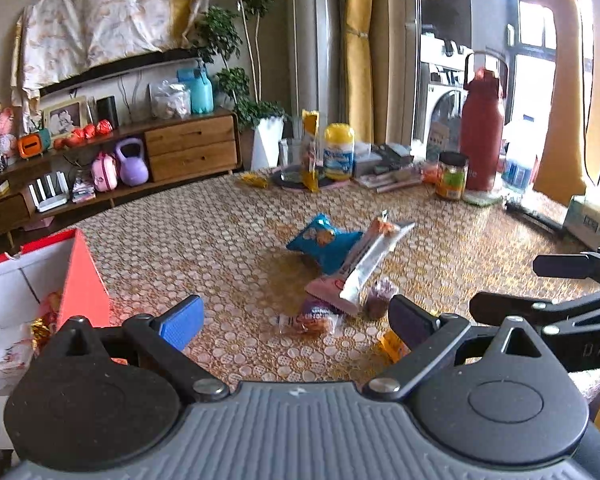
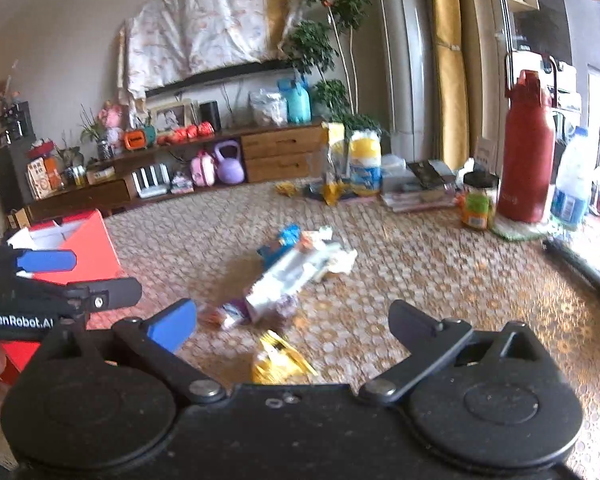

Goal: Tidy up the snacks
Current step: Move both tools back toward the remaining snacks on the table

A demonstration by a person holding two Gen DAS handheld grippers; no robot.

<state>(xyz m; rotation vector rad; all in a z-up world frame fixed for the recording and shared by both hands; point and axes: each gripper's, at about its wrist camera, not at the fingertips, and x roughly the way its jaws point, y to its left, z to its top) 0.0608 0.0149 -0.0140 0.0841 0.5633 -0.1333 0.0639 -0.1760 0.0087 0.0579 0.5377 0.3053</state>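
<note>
Two handheld grippers hover over a table (image 1: 204, 232) w/ a patterned cloth, a heap of snack packs at centre. Left gripper (image 1: 296, 322) has its jaws spread wide, nothing between the blue pad (image 1: 182, 322) and the dark pad; right gripper (image 2: 294, 326) likewise gapes, holding nothing. In the right wrist view the left gripper shows at far left edge, near the red box.

Snack pile, mid-table: a blue bag (image 1: 326, 242) lies farthest, a long silver-white pack (image 1: 370, 264) leans across its right side, a pink pack (image 1: 326, 290) sits under the silver one's near end. Nearer, a clear-wrapped orange snack (image 1: 310, 320) lies just ahead of the left gripper; a small dark purple-wrapped piece (image 1: 380, 298) sits to its right. A yellow wrapped snack (image 2: 278, 360) lies closest to the right gripper, just ahead of its body, apart from the pile.

A red box (image 1: 84, 280) w/ white inside stands at the table's left near edge; gold-foil items show inside it.

Far side of table: yellow-lidded canister (image 1: 339, 151), red flask (image 1: 482, 132), a dark-lidded jar (image 1: 452, 176), stacked books. Wooden sideboard (image 1: 188, 146) beyond, purple kettlebell (image 1: 131, 162) on its low shelf.
</note>
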